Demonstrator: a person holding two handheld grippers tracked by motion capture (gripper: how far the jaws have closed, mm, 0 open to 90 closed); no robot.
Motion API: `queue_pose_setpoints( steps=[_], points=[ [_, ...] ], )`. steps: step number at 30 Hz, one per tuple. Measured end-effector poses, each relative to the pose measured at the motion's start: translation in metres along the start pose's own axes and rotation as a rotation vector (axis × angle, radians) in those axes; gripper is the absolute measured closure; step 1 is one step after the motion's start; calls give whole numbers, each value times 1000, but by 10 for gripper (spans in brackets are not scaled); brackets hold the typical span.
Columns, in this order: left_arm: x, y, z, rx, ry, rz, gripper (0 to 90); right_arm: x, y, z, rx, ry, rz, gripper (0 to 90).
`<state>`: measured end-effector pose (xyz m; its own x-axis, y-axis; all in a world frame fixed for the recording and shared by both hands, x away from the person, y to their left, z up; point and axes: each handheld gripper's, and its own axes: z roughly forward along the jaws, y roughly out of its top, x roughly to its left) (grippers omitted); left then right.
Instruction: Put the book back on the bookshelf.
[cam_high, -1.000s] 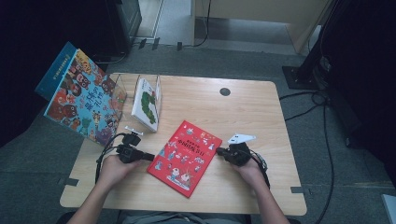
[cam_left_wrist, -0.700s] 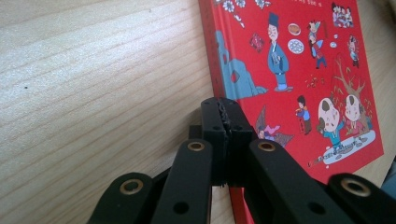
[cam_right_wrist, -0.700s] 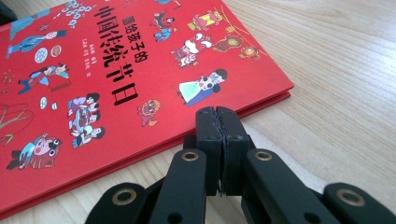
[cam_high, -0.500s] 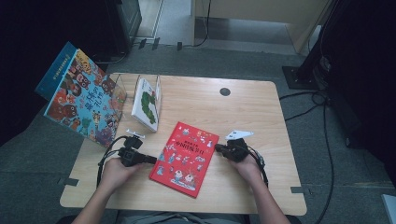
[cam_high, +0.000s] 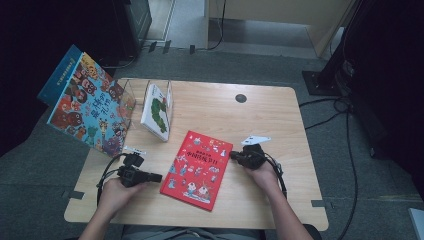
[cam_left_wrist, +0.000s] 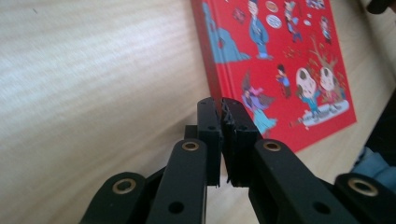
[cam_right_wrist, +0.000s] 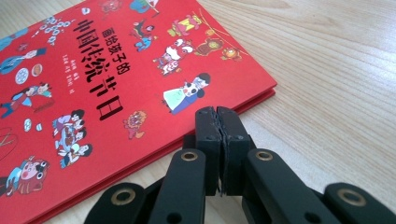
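Red book (cam_high: 197, 169) lies flat between both closed grippers (empty); hands rest low.

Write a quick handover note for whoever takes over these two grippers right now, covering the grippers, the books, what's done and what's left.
Left hand-held gripper: jaws shut, empty, tips at the red book's left edge.
Right hand-held gripper: jaws shut, empty, tips at the book's right edge.
Red book: flat and closed on the table, between the two grippers.
Clear rack at the back left holds a white book; a big colourful book leans at its left.
Done: grippers are in place either side.
Left, probably: lift the red book and stand it in the rack.
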<state>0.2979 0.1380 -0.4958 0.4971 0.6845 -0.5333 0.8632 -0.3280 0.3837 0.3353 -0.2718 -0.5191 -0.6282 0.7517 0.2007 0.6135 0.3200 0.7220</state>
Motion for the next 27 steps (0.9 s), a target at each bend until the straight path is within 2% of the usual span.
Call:
queue_pose_setpoints(
  steps=[15,20,27],
  points=[
    [-12,-33,-5,-3,-25,-32,862,1,3,4,-4,-15,-11,875],
    [-12,-37,-1,24,-11,-44,858,2,3,3,-1,-15,-15,875],
    [-12,-36,1,31,1,-39,873,4,4,1,-2,-11,-15,874]
  ],
)
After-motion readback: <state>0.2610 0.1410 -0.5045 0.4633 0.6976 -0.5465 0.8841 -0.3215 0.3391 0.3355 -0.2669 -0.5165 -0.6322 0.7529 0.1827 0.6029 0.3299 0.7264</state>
